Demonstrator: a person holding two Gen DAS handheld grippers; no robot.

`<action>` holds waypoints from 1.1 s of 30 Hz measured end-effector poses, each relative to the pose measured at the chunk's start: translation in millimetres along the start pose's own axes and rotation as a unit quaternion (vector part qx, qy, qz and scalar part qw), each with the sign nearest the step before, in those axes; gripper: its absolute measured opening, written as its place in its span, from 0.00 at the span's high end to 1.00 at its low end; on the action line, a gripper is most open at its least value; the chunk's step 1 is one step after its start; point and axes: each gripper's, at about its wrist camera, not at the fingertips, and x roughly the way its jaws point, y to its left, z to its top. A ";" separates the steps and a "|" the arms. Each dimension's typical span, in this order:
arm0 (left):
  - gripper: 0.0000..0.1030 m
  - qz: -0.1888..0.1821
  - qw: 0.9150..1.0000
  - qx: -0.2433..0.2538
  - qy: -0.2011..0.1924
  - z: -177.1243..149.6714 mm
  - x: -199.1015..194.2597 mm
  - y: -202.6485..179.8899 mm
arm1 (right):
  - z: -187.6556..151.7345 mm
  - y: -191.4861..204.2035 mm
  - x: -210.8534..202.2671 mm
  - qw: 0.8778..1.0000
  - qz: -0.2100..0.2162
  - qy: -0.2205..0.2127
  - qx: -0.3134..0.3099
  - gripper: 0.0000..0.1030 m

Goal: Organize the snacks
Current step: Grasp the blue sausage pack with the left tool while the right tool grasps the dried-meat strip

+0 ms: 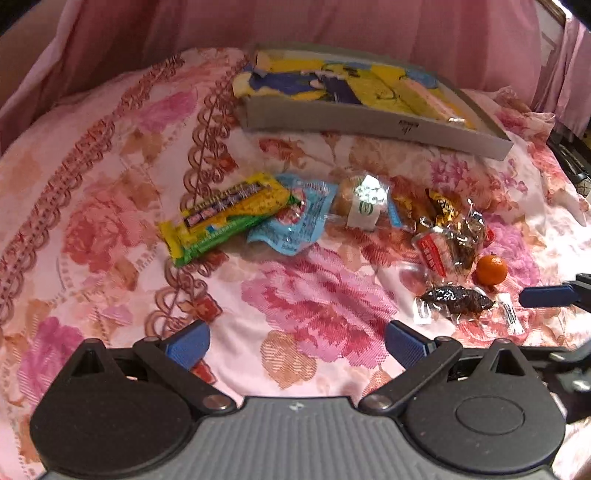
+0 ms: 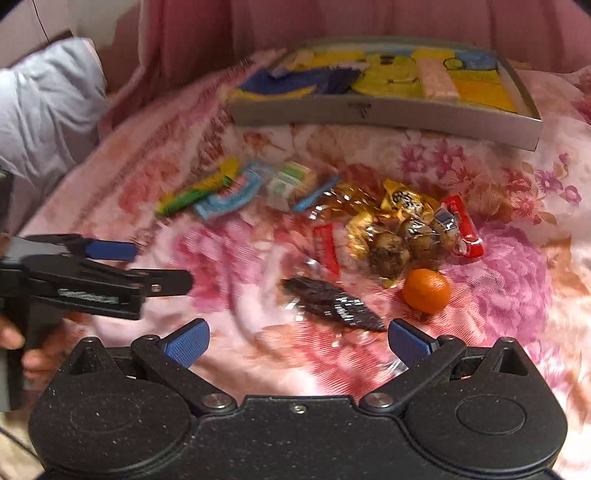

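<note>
Snacks lie in a loose row on a pink floral cloth (image 1: pixel 314 295): a yellow-green packet (image 1: pixel 225 218), a light blue packet (image 1: pixel 295 221), a clear-wrapped bun (image 1: pixel 362 206), a bag of brown round snacks with red ends (image 2: pixel 402 236), a dark dried-fruit packet (image 2: pixel 332 306) and a small orange (image 2: pixel 426 291). A shallow grey box (image 1: pixel 369 125) with a yellow-and-blue picture inside sits behind them. My left gripper (image 1: pixel 295 345) is open and empty, short of the snacks. My right gripper (image 2: pixel 298 341) is open, its blue fingertips (image 2: pixel 408 341) just short of the dark packet.
The left gripper's body (image 2: pixel 92 280) and the hand holding it show at the left of the right wrist view. A pink curtain (image 1: pixel 332 33) hangs behind the box. A pale grey pillow (image 2: pixel 48 107) lies at the far left. A small white sachet (image 1: pixel 511 315) lies near the orange.
</note>
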 end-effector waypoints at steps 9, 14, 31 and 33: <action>0.00 0.004 1.000 0.011 -0.022 12.9 18.8 4.2 | 11.3 -13.8 34.4 1.000 -0.010 0.016 0.009 0.05; 0.00 0.002 0.999 0.006 -0.041 19.5 25.9 11.8 | 14.1 -19.6 39.1 0.999 -0.008 0.016 0.029 0.12; 0.01 -0.030 0.996 0.042 -0.071 41.1 55.1 11.4 | 7.5 1.8 40.8 0.997 -0.011 0.036 -0.065 0.14; 0.02 -0.028 0.996 0.038 -0.073 43.3 58.4 12.2 | 6.7 1.6 42.0 0.997 -0.013 0.035 -0.070 0.16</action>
